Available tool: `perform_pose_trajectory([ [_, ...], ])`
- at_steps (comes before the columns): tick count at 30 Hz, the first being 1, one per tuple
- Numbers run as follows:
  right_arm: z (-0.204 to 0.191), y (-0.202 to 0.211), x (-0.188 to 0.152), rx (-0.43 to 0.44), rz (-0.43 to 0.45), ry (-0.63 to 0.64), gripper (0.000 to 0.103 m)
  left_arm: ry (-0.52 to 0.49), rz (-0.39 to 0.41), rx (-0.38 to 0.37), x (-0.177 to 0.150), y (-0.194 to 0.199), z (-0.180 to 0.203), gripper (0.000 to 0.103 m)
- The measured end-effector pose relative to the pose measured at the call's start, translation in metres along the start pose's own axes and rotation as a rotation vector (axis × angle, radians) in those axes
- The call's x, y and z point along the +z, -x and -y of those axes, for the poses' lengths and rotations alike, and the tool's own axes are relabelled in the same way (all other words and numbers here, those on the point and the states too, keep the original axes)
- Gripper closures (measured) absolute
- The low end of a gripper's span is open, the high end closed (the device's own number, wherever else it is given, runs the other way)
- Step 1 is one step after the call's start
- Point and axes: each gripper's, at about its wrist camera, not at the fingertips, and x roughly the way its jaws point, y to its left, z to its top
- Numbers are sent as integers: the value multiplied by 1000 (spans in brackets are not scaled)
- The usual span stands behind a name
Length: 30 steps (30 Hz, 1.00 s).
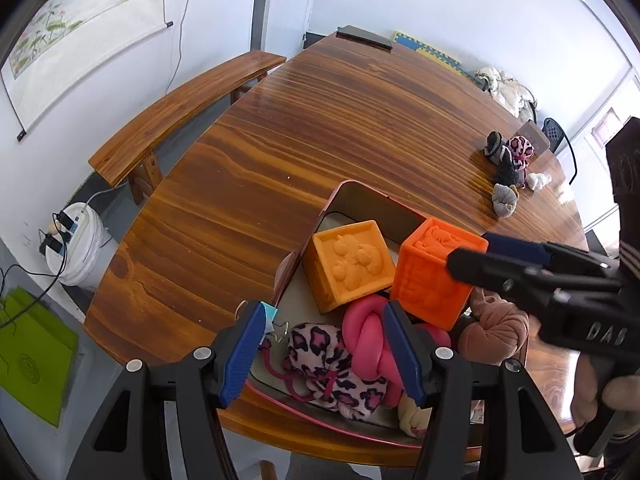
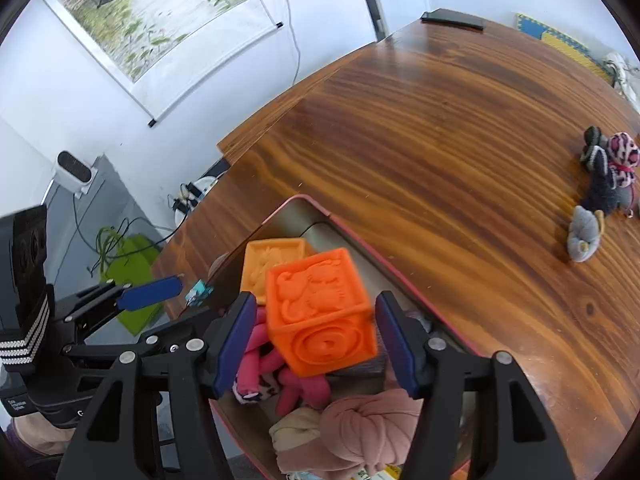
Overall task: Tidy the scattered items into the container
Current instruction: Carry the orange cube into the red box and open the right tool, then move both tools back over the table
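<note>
A pink-rimmed container [image 1: 362, 200] [image 2: 298, 204] sits at the table's near edge, holding a light orange cube [image 1: 348, 264] [image 2: 262, 262], a pink knotted toy [image 1: 370, 328], a leopard-print pouch [image 1: 332, 364] and a brown knotted toy [image 1: 494, 332] [image 2: 360, 432]. A bright orange cube [image 2: 320, 312] [image 1: 434, 272] lies tilted between the open fingers of my right gripper [image 2: 316, 340], not pinched, over the container. My left gripper [image 1: 324, 352] is open and empty above the container's near left side.
Several small plush items [image 1: 510, 168] [image 2: 604, 184] lie scattered at the table's far right. A wooden bench [image 1: 172, 116] runs along the left of the table [image 1: 320, 120]. A dark flat object [image 1: 364, 36] lies at the far end.
</note>
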Motion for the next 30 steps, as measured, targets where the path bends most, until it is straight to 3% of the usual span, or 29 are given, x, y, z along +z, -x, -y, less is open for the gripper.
perform_pose_trajectory([
  [10, 15, 18, 2, -12, 35, -35, 37, -28, -12, -18, 4, -1, 9, 40],
  [17, 35, 28, -1, -20, 54, -79, 37, -34, 21, -17, 17, 10, 21, 40],
  [26, 89, 53, -10, -71, 99, -193, 37, -105, 42, -73, 45, 3, 84, 40],
  [27, 96, 57, -11, -79, 105, -207, 37, -112, 39, -78, 48, 1, 93, 39],
  [30, 127, 71, -18, -110, 125, -269, 37, -129, 37, -85, 58, -8, 124, 20],
])
